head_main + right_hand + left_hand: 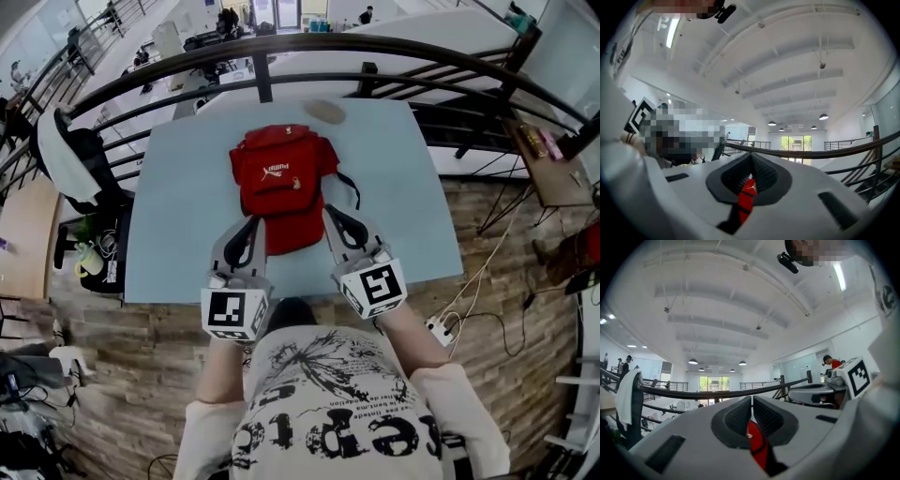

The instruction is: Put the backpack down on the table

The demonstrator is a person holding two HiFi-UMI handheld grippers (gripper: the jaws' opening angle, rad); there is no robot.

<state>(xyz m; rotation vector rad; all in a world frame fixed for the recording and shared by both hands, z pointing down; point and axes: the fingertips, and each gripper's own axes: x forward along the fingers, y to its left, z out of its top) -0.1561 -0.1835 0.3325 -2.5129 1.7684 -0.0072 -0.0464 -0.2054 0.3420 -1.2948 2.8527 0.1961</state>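
Note:
A red backpack with a white logo and black straps spreads over the middle of the light blue table. From the head view I cannot tell whether it rests on the table or hangs above it. My left gripper is shut on its near left edge and my right gripper is shut on its near right edge. In the left gripper view red fabric is pinched between the dark pads of the left gripper. In the right gripper view a red strip is clamped in the right gripper.
A flat tan round object lies near the table's far edge. A dark curved railing runs just behind the table. A chair with a white garment stands at the left. A power strip and cables lie on the wooden floor at the right.

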